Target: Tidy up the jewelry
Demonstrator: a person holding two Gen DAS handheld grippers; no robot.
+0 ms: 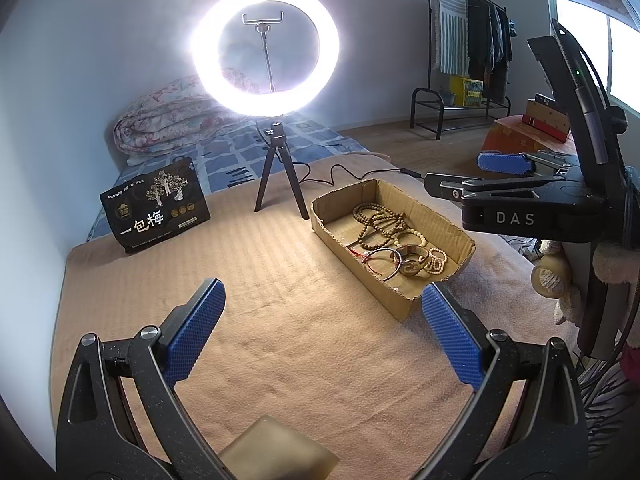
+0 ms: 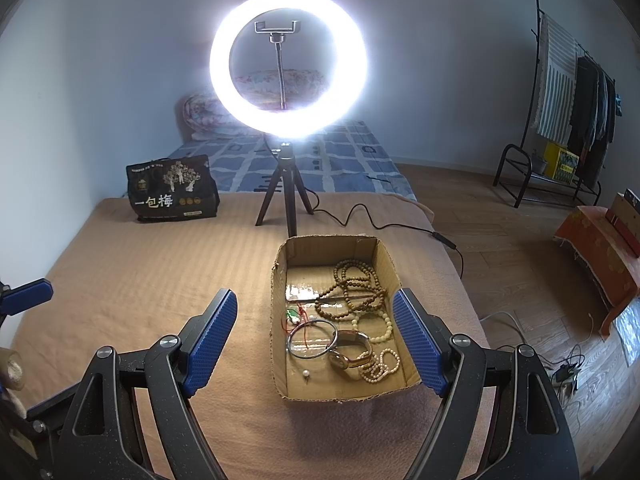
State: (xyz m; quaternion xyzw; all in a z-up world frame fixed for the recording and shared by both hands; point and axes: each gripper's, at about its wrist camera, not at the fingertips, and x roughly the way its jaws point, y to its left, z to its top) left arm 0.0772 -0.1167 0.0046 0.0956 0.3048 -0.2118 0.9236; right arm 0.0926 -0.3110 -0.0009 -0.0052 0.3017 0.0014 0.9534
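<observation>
Both grippers hang wide apart and empty, the right gripper (image 2: 314,342) straddling the cardboard box (image 2: 280,364), the left gripper (image 1: 322,332) off beside it over the tan blanket (image 1: 280,280). Every piece lies in the box: brown beads (image 2: 356,288), bangle (image 2: 312,338), watch (image 2: 350,354), pale bracelet (image 2: 380,364). Gathered already or waiting to be sorted, hard to call. Behind stands the ring light (image 2: 288,68), its cable (image 2: 400,226) trailing near the box.

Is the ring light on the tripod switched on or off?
On. The ring light glows bright white all the way around and washes out its own edges in both views; glare reflects off the cardboard box floor.
</observation>
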